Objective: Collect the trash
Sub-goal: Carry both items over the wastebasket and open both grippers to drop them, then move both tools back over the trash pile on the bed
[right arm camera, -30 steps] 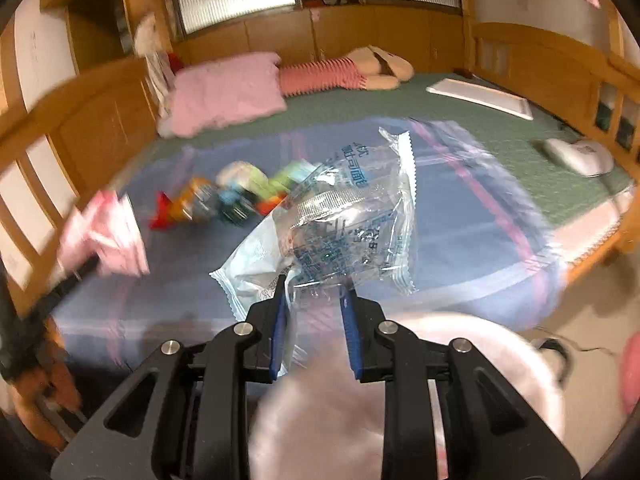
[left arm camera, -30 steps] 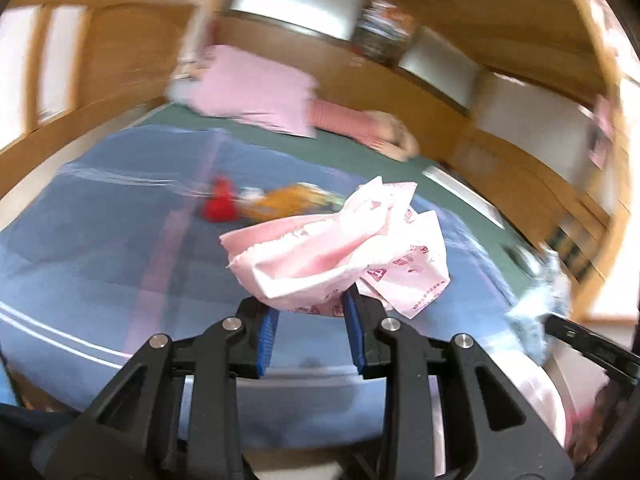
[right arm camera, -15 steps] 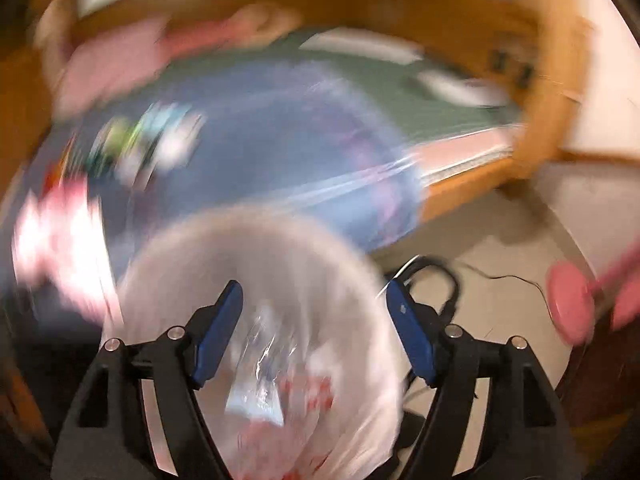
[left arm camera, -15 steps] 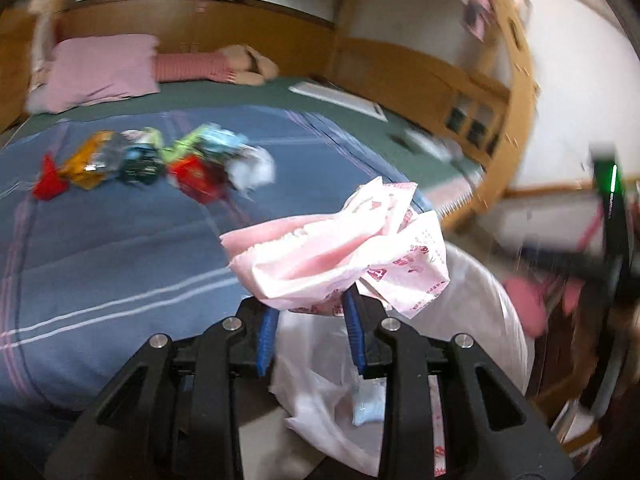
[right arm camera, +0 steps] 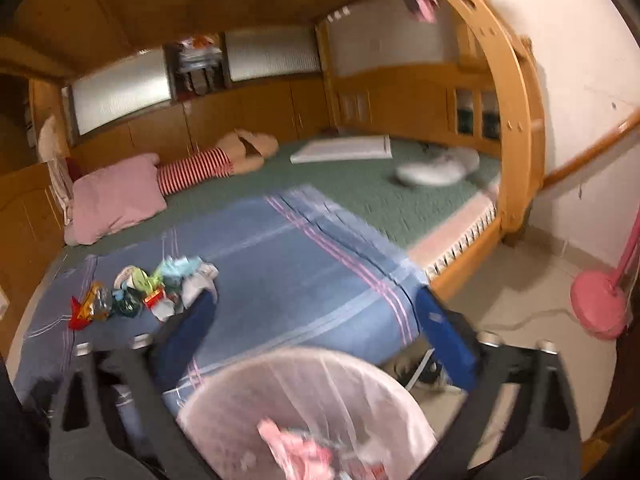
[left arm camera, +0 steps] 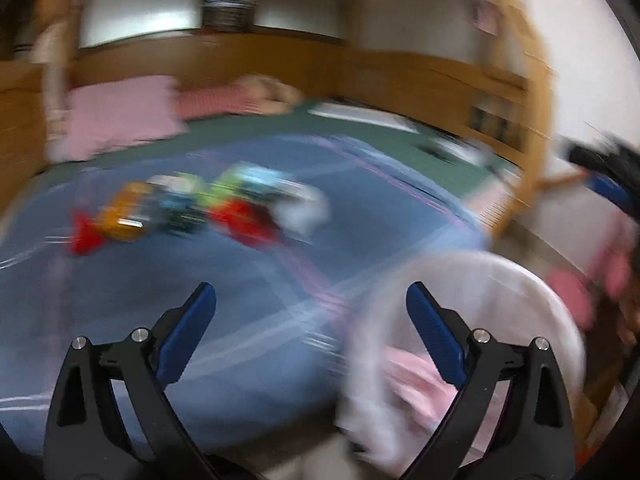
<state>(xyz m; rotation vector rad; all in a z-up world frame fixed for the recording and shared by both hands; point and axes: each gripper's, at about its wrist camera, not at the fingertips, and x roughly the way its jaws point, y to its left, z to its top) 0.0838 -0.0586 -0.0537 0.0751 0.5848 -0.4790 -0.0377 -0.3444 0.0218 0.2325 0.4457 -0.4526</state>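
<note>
Trash pile on bed, ahead-left of right gripper, jaws opening, nothing between. Left gripper same, pile ahead-left too. Bin right under both, pink wrapper inside.

Black claw, blue pads

Heavy motion blur is smearing the whole left wrist view; only the left gripper is staying sharp. The right wrist view is showing warm, even indoor light, blurred foreground, fisheye bending and dark corners.
</note>
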